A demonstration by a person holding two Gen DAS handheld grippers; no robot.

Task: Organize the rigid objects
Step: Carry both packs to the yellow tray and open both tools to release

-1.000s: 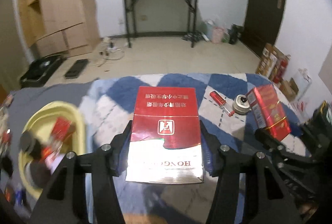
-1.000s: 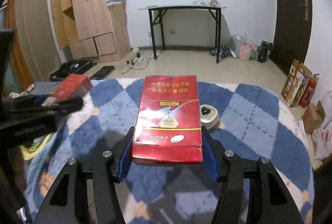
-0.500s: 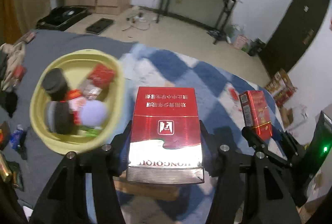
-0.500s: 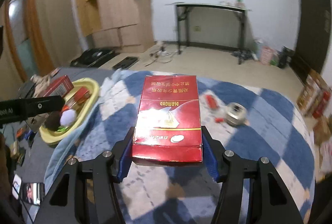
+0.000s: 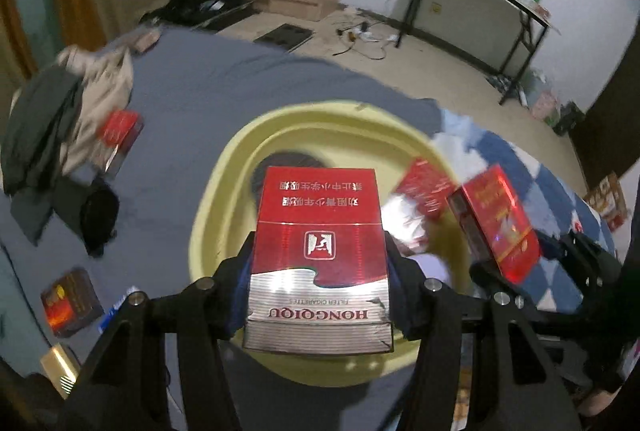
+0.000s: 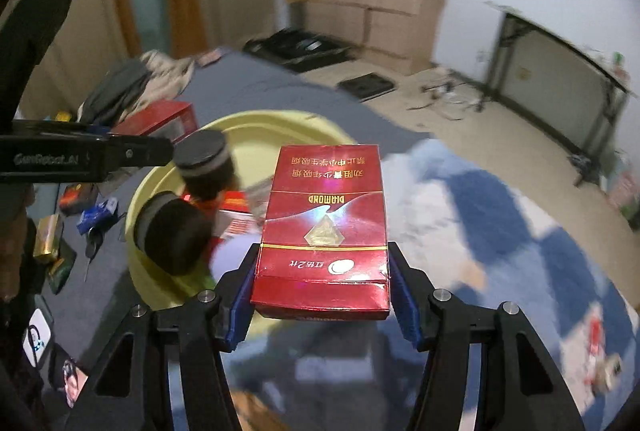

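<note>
Right now my left gripper [image 5: 318, 295] is clamped on the Hongqiqu pack [image 5: 318, 259], its jaws pressing the two narrow sides near the silver end, and the pack hangs directly above the yellow basin [image 5: 224, 171]. My right gripper [image 6: 322, 295] grips the Diamond pack [image 6: 324, 231] the same way, by its side walls close to the lid end, with that pack just beside the basin's near rim and over the blue-and-white rug [image 6: 520, 231]. Both packs strike me as light, thin cardboard boxes: stiff enough across the short edges, but likely to dent if squeezed on the broad faces, and their glossy wrap looks slick. So I judge the narrow sides the proper hold, with modest pressure. The basin already holds dark jars [image 6: 176, 235] and other red packs, so a release from low down should keep the boxes from bouncing out.
</note>
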